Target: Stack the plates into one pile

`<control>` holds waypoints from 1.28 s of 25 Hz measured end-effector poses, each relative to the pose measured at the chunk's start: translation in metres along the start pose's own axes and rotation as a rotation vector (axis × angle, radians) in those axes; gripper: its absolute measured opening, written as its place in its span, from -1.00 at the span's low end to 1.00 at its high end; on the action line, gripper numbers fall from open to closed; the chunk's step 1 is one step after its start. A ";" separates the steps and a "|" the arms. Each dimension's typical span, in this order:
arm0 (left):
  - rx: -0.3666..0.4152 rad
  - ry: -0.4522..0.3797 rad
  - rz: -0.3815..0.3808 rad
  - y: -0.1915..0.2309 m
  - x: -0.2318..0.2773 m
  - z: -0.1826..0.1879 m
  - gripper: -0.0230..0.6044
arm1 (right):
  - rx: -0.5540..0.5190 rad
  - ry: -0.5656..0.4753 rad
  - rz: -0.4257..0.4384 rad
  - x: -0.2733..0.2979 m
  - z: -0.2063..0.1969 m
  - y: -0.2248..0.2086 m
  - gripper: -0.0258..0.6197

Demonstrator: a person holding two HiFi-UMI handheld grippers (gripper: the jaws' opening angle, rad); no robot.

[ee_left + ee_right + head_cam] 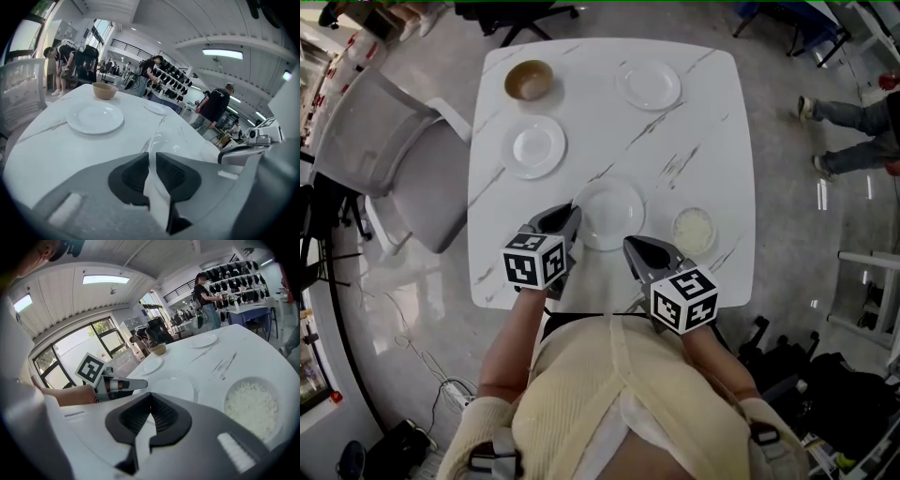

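Pinching the left rim of the near plate, the left gripper reaches in from the near left edge of the white marble table. Its own view shows its two jaws drawn in to a thin slit, with the plate's edge standing in that slit at the tips. The right gripper sits just beside the near right rim of the same plate. Its jaws are pressed together with nothing between them. Whether its tips touch the rim cannot be told.

Three plates lie on the table, none stacked on another. The near plate is close to the near edge, at about the middle. The second plate lies farther off and to the left, well apart from the first. The third plate lies at the far side, right of centre. All three are round, white or pale, and empty.

Two bowls share the table. One brown bowl stands at the far left, just beyond the second plate. One bowl of white rice stands near the near edge, just right of the near plate, with the right gripper between them on the near side.

One grey chair stands off the table's left side. Each gripper carries one cube with square markers.
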State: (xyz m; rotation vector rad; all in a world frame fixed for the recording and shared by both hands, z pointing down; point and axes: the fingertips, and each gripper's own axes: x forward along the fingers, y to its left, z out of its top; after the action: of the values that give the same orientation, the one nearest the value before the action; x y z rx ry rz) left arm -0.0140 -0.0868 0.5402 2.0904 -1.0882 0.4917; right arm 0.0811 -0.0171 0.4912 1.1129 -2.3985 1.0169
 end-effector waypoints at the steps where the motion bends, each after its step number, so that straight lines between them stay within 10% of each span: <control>1: -0.001 -0.006 -0.020 -0.002 -0.002 0.002 -0.78 | 0.004 0.002 -0.002 0.001 -0.001 0.003 -0.92; 13: -0.116 -0.123 -0.271 -0.033 -0.033 0.023 -0.89 | 0.005 -0.015 -0.028 0.010 0.010 0.019 -0.91; 32: -0.164 -0.438 -0.106 0.039 -0.089 0.101 -0.90 | -0.063 0.045 0.043 0.049 0.012 0.046 -0.92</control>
State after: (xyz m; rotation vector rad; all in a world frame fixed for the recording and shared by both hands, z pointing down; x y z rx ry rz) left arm -0.0963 -0.1278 0.4343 2.1463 -1.2022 -0.1139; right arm 0.0149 -0.0318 0.4870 1.0103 -2.4116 0.9625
